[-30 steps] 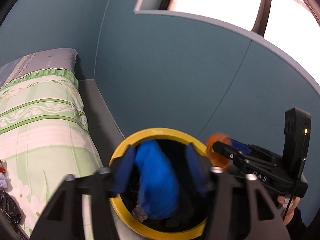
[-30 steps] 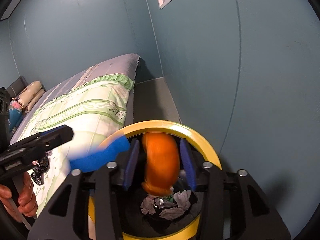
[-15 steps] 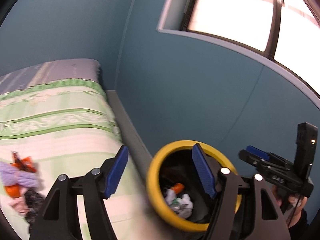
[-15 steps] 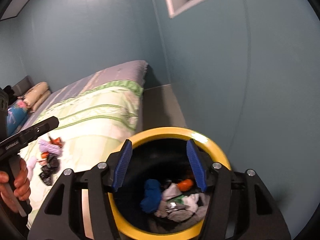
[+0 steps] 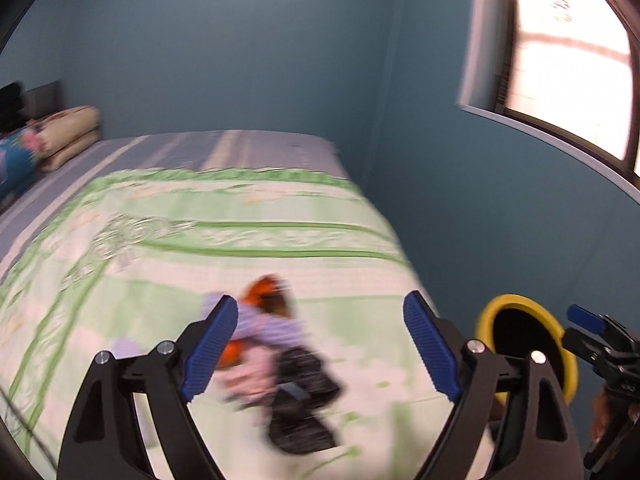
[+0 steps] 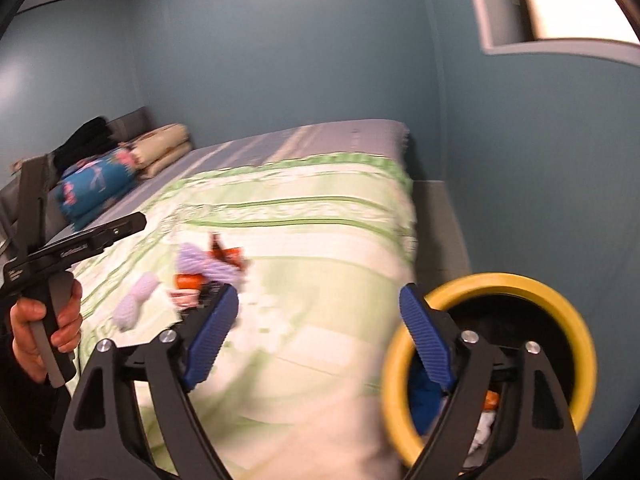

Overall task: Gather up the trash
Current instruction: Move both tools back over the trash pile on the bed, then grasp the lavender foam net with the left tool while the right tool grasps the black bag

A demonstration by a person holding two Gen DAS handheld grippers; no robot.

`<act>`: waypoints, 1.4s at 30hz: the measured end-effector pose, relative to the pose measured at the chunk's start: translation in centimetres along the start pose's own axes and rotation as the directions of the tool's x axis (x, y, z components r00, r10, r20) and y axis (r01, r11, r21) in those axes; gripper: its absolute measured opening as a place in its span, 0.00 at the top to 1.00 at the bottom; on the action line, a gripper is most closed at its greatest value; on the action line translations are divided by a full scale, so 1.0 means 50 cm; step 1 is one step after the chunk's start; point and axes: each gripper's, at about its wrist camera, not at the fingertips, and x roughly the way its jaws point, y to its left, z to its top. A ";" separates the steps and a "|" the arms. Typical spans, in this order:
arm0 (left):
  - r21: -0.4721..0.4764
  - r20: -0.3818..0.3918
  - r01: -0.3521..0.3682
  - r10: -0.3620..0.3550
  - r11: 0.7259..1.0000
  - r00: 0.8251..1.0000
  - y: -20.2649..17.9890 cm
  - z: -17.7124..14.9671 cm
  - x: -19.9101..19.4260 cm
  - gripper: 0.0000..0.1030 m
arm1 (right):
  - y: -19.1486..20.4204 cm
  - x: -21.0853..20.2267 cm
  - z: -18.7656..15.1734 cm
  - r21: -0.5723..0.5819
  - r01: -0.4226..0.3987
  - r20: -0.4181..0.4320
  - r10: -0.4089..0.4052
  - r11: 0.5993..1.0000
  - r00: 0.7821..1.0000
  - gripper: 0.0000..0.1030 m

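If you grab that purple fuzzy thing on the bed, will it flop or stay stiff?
The purple fuzzy thing looks soft and bunched up on the blanket, so it would probably flop and squash. It likely weighs little. It is blurred, so this is a guess.

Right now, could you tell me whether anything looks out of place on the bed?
Yes: a blurred heap of trash, orange, lilac and black pieces, lies loose on the green bedspread, outside the yellow-rimmed bin beside the bed.
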 end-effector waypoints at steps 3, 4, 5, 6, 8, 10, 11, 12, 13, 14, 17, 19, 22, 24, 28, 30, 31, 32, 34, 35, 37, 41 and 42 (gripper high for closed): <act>-0.048 0.003 -0.072 0.072 0.996 0.997 0.075 -0.014 -0.026 0.14 | 0.057 0.019 -0.003 -0.024 -0.056 0.012 0.057 0.998 0.998 0.12; -0.061 0.003 -0.097 0.098 0.993 0.995 0.100 -0.020 -0.034 0.14 | 0.075 0.024 -0.003 -0.036 -0.069 0.012 0.069 0.997 0.998 0.11; -0.071 0.001 -0.118 0.118 0.991 0.993 0.123 -0.030 -0.044 0.13 | 0.092 0.031 -0.004 -0.051 -0.078 0.012 0.079 0.996 0.997 0.10; -0.080 -0.003 -0.134 0.135 0.988 0.991 0.141 -0.036 -0.050 0.13 | 0.111 0.038 -0.007 -0.073 -0.087 0.015 0.088 0.994 0.996 0.08; -0.106 -0.021 -0.168 0.167 0.980 0.986 0.182 -0.047 -0.050 0.13 | 0.141 0.052 -0.013 -0.110 -0.097 0.013 0.099 0.989 0.995 0.08; -0.132 -0.036 -0.191 0.188 0.973 0.982 0.216 -0.065 -0.051 0.13 | 0.172 0.069 -0.022 -0.125 -0.114 -0.006 0.114 0.986 0.993 0.08; -0.143 -0.047 -0.204 0.199 0.968 0.979 0.230 -0.076 -0.051 0.13 | 0.181 0.078 -0.026 -0.126 -0.127 -0.020 0.126 0.984 0.992 0.08; -0.151 -0.056 -0.214 0.208 0.965 0.977 0.242 -0.085 -0.048 0.13 | 0.195 0.091 -0.032 -0.129 -0.143 -0.038 0.139 0.981 0.990 0.08; -0.160 -0.064 -0.223 0.215 0.962 0.974 0.258 -0.095 -0.046 0.13 | 0.208 0.101 -0.038 -0.139 -0.153 -0.055 0.147 0.978 0.988 0.08; -0.166 -0.073 -0.230 0.221 0.959 0.973 0.270 -0.104 -0.044 0.13 | 0.215 0.102 -0.046 -0.150 -0.156 -0.063 0.148 0.976 0.987 0.08; -0.169 -0.096 -0.252 0.238 0.953 0.966 0.295 -0.126 -0.030 0.13 | 0.256 0.128 -0.067 -0.209 -0.147 -0.071 0.135 0.967 0.988 0.08; -0.170 -0.108 -0.253 0.237 0.952 0.965 0.308 -0.139 -0.019 0.13 | 0.274 0.150 -0.081 -0.224 -0.159 -0.103 0.139 0.962 0.985 0.08; -0.173 -0.116 -0.258 0.240 0.950 0.964 0.322 -0.156 -0.007 0.13 | 0.290 0.185 -0.098 -0.200 -0.186 -0.155 0.156 0.962 0.976 0.08; -0.179 -0.123 -0.264 0.244 0.948 0.962 0.333 -0.166 0.001 0.13 | 0.301 0.203 -0.106 -0.210 -0.187 -0.163 0.154 0.960 0.975 0.08; -0.194 -0.141 -0.265 0.240 0.945 0.960 0.349 -0.182 0.019 0.13 | 0.326 0.238 -0.121 -0.238 -0.175 -0.173 0.136 0.955 0.975 0.08; -0.196 -0.152 -0.268 0.240 0.943 0.959 0.354 -0.191 0.027 0.13 | 0.336 0.262 -0.129 -0.244 -0.169 -0.185 0.125 0.955 0.975 0.08; -0.194 -0.158 -0.267 0.238 0.944 0.958 0.356 -0.196 0.031 0.13 | 0.340 0.273 -0.132 -0.246 -0.168 -0.194 0.121 0.955 0.973 0.08; -0.192 -0.164 -0.266 0.236 0.945 0.958 0.357 -0.199 0.035 0.13 | 0.342 0.284 -0.135 -0.246 -0.166 -0.204 0.116 0.955 0.972 0.08; -0.188 -0.171 -0.265 0.234 0.946 0.957 0.359 -0.204 0.042 0.13 | 0.347 0.310 -0.142 -0.246 -0.163 -0.226 0.107 0.955 0.968 0.09; -0.187 -0.175 -0.265 0.233 0.946 0.957 0.362 -0.206 0.045 0.14 | 0.349 0.319 -0.145 -0.246 -0.159 -0.232 0.101 0.956 0.967 0.10; -0.192 -0.185 -0.266 0.232 0.945 0.955 0.368 -0.209 0.052 0.14 | 0.351 0.338 -0.149 -0.246 -0.152 -0.252 0.089 0.957 0.964 0.14; -0.214 -0.212 -0.264 0.219 0.941 0.952 0.383 -0.217 0.068 0.21 | 0.351 0.367 -0.154 -0.234 -0.160 -0.291 0.088 0.959 0.953 0.17; -0.220 -0.217 -0.263 0.215 0.940 0.952 0.386 -0.218 0.072 0.22 | 0.352 0.373 -0.157 -0.236 -0.160 -0.296 0.086 0.959 0.951 0.18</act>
